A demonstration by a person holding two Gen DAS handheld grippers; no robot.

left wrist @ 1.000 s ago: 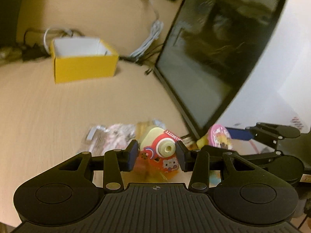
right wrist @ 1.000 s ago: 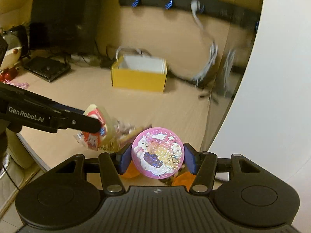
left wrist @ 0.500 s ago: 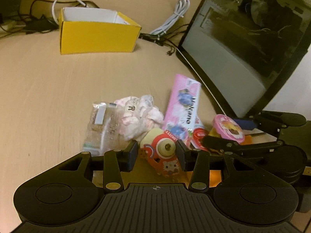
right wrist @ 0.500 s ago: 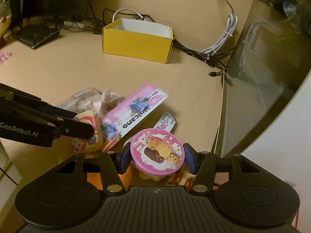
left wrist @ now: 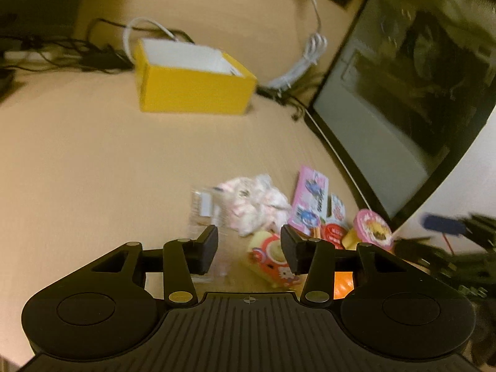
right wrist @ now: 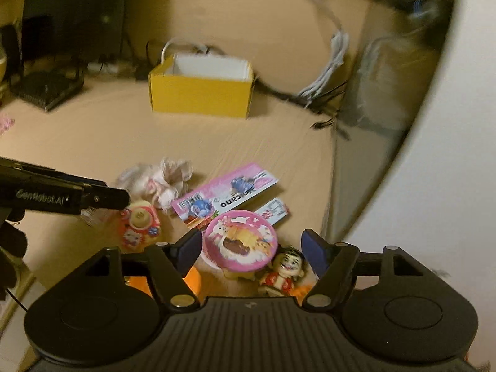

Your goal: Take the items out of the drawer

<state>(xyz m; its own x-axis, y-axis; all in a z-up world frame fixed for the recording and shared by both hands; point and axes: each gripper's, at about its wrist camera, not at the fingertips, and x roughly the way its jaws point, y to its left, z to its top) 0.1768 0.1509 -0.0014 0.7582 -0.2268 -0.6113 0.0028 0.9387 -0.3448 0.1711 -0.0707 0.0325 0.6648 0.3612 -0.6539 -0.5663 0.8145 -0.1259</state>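
Note:
A pile of small items lies on the wooden desk. My left gripper (left wrist: 249, 246) is open, and the red-and-yellow cartoon pouch (left wrist: 269, 257) lies on the desk just below its right finger. My right gripper (right wrist: 251, 248) is also open, with the pink-lidded pudding cup (right wrist: 240, 245) resting on the desk between its fingers, nearer the left one. Behind them lie a pink snack packet (right wrist: 224, 198), a crumpled pink-and-white bag (right wrist: 158, 181), a clear wrapped snack (left wrist: 206, 207) and a small figure doll (right wrist: 280, 269). The pudding cup (left wrist: 372, 228) also shows in the left wrist view.
An open yellow box (left wrist: 192, 85) stands farther back on the desk. White and black cables (left wrist: 303, 62) trail behind it. A dark glass-sided computer case (left wrist: 403, 93) stands at the right. A black router (right wrist: 49, 88) sits at the far left.
Both grippers have opened and lifted slightly. The cartoon pouch and the pudding cup now lie on the desk among the other items, no longer clamped.

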